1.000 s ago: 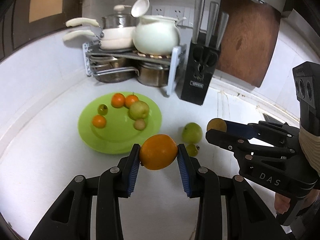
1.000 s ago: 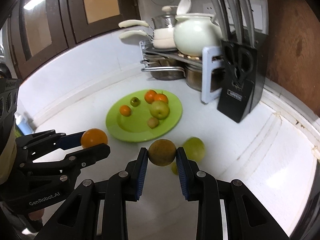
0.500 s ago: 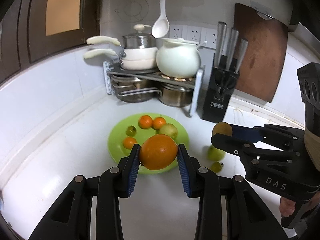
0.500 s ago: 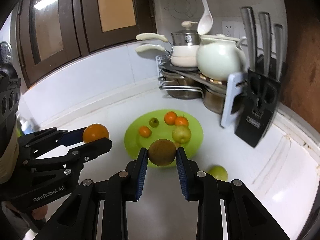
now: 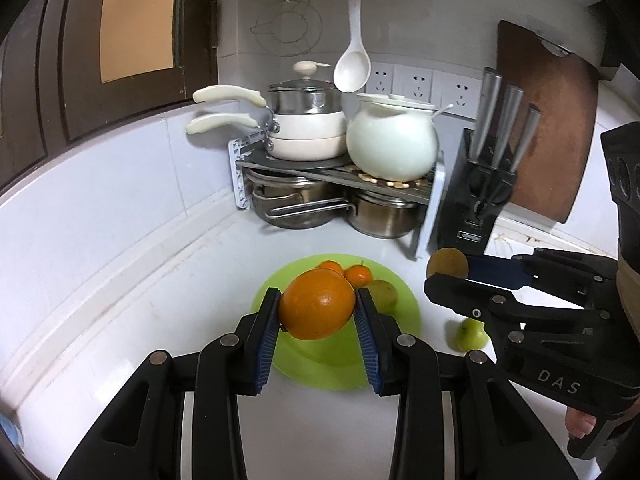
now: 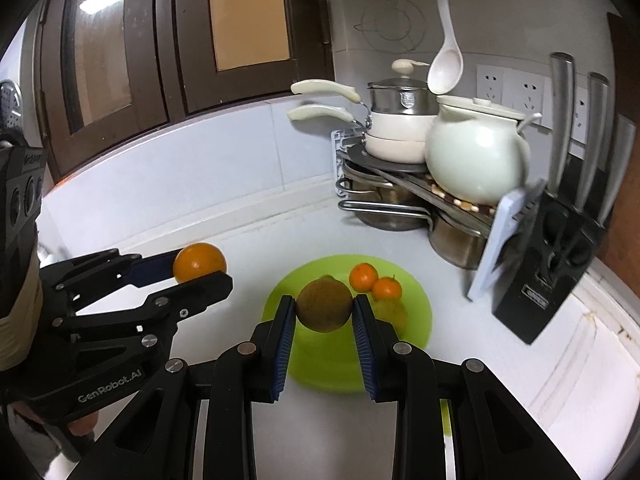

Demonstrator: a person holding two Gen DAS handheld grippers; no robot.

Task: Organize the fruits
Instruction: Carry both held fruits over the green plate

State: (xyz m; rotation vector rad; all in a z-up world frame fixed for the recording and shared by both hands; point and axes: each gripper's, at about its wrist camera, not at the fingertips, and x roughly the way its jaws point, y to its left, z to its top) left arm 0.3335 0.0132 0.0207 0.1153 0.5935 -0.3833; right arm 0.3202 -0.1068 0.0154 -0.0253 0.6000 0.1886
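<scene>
On the white table (image 5: 120,320) lies the green plate (image 5: 404,312) with small oranges (image 6: 363,276). Left gripper (image 5: 317,314) jaws clamp a round orange (image 5: 317,304) above it; right gripper (image 6: 324,312) jaws clamp a round brown fruit (image 6: 324,310). Neither shows a long axis.

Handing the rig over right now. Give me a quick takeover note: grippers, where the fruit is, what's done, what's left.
Left gripper: shut on the large orange, held in the air in front of the green plate.
Right gripper: shut on a brown round fruit, also off the counter, in line with the plate.
Done: two small oranges and a yellow-green fruit already sit on the plate.
Left: set down both held fruits, presumably on the plate. One green fruit lies on the counter to the plate's right and still needs picking up.
</scene>
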